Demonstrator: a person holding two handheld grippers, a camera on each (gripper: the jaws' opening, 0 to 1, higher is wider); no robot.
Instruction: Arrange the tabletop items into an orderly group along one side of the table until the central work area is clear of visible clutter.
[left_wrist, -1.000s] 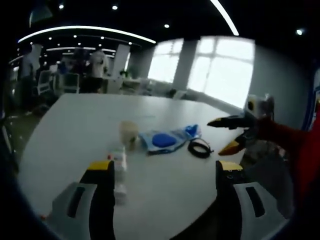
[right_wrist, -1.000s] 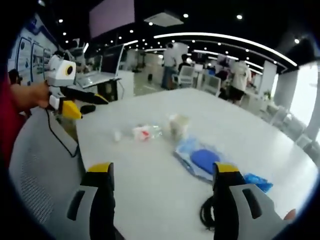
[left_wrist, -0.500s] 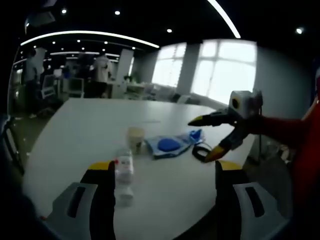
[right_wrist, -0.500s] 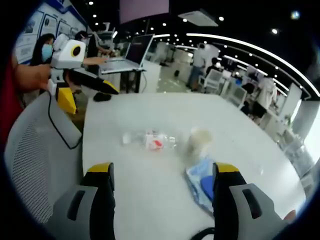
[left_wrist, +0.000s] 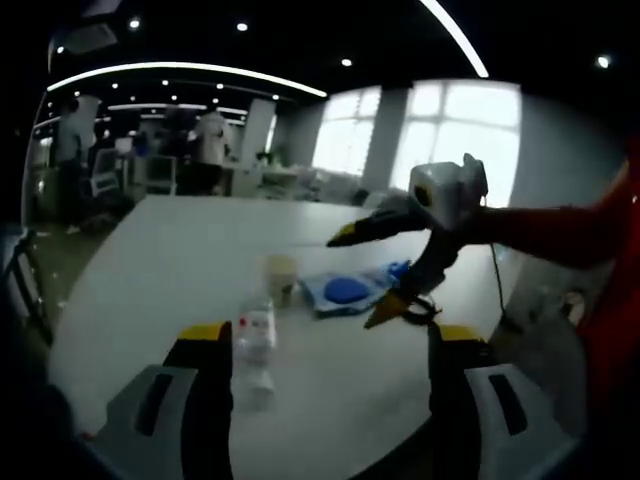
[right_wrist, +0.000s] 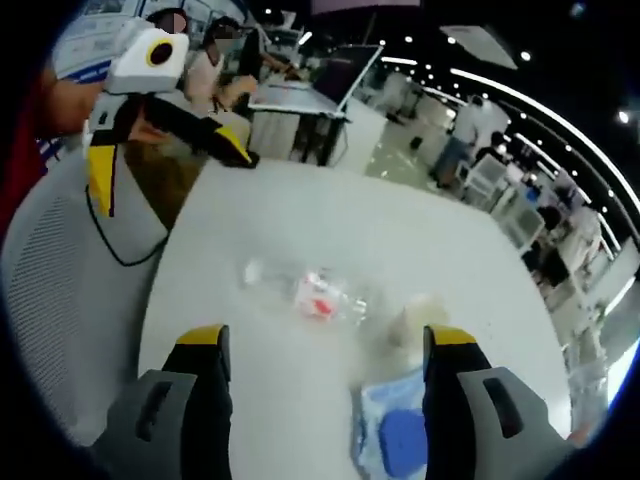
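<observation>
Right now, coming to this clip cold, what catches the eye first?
The right gripper, fingers spread wide, hangs over the white table just above the blue packet and a black cable loop. Close in front of the left gripper a clear plastic bottle with a red-marked label lies on its side, a small pale cup beyond it. Both grippers are open and hold nothing.

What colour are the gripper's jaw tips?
Yellow, clearest on the left gripper in the left gripper view.
</observation>
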